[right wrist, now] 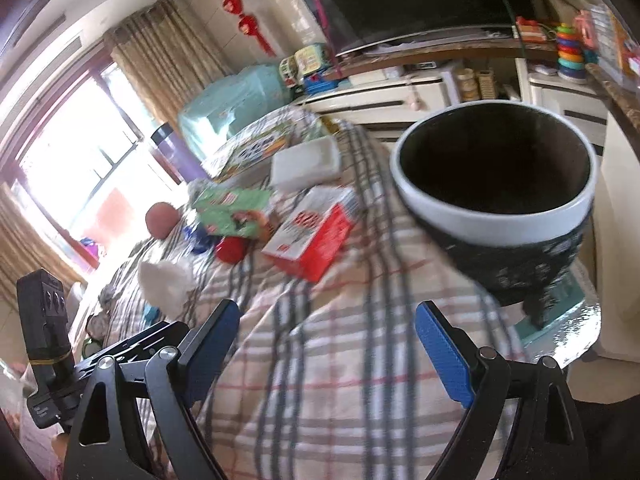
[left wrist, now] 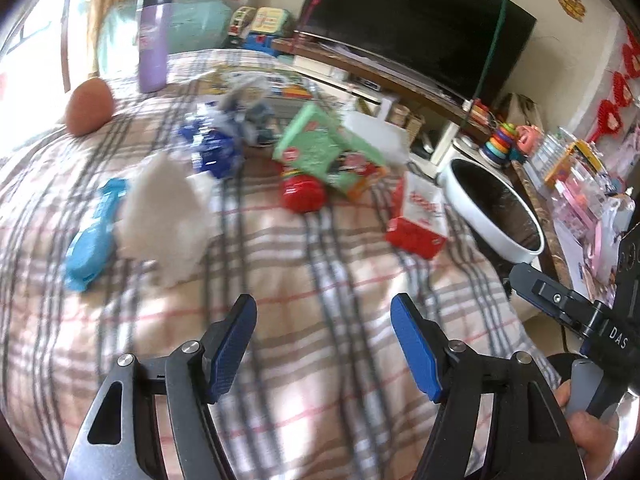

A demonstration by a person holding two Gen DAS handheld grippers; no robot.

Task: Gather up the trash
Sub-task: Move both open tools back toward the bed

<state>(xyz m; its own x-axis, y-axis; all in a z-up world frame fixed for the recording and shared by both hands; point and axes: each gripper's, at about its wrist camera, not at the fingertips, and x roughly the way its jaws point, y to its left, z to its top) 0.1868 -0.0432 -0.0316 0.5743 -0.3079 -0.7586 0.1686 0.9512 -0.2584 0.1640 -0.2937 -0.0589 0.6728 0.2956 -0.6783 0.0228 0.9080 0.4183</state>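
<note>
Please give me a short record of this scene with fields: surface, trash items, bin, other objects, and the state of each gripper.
surface: plaid cloth
trash: tissue wad, blue wrapper, green box, red-white box, red cap
bin: white-rimmed bin at the cloth's right edge, black liner
other: purple bottle, orange ball
left gripper: open, empty
right gripper: open, empty

One bin (left wrist: 516,254), one bottle (left wrist: 152,44), one ball (left wrist: 90,106), two cartons (left wrist: 420,220) (left wrist: 320,148), one red cup (left wrist: 302,194), two white wads (left wrist: 164,216) (left wrist: 378,134), one blue wrapper (left wrist: 94,236).
</note>
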